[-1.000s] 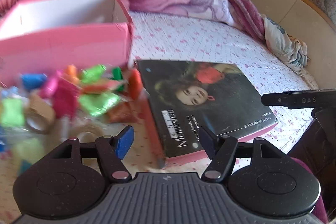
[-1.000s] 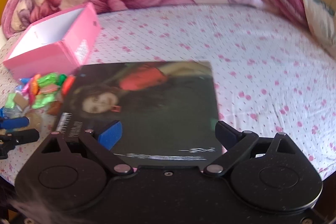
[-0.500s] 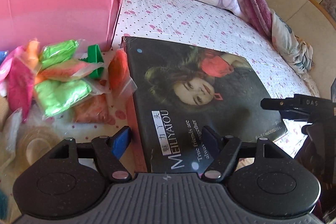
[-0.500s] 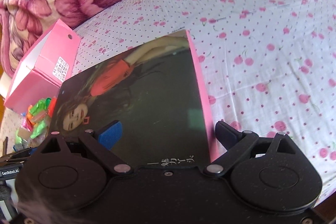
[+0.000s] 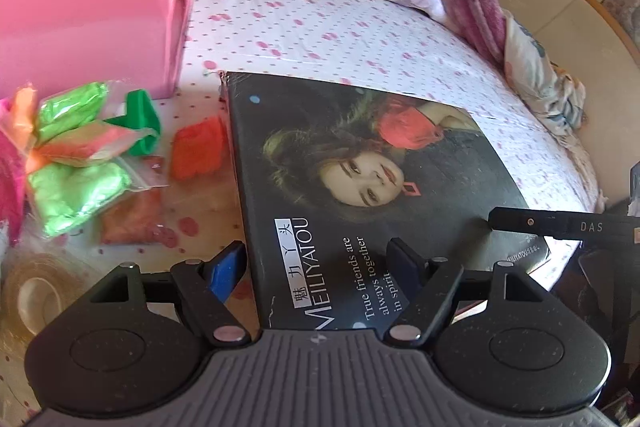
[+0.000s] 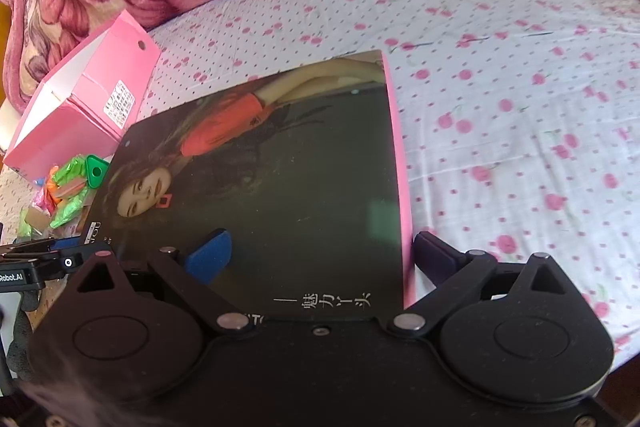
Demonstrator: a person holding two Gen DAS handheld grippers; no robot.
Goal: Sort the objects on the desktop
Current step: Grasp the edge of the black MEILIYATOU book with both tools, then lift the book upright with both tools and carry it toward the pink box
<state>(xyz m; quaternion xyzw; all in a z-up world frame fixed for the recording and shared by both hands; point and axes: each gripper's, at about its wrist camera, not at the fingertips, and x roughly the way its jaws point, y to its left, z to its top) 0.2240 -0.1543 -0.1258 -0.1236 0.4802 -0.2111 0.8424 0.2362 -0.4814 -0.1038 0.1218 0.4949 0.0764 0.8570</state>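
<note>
Both grippers are now closer to the book (image 5: 372,187). The left gripper (image 5: 316,263) and right gripper (image 6: 320,251) are standing open, apparently preparing to lift it.

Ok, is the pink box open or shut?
Open: the pink box has no lid on top, and its white inner walls show. Contents cannot be seen.

Both views low; share book (image 5: 372,187).

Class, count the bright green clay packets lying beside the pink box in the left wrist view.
2. One green packet lies nearest the pink box; the other lies closer to the camera, below the orange-pink packet. More may be hidden beyond the frame's left edge.
</note>
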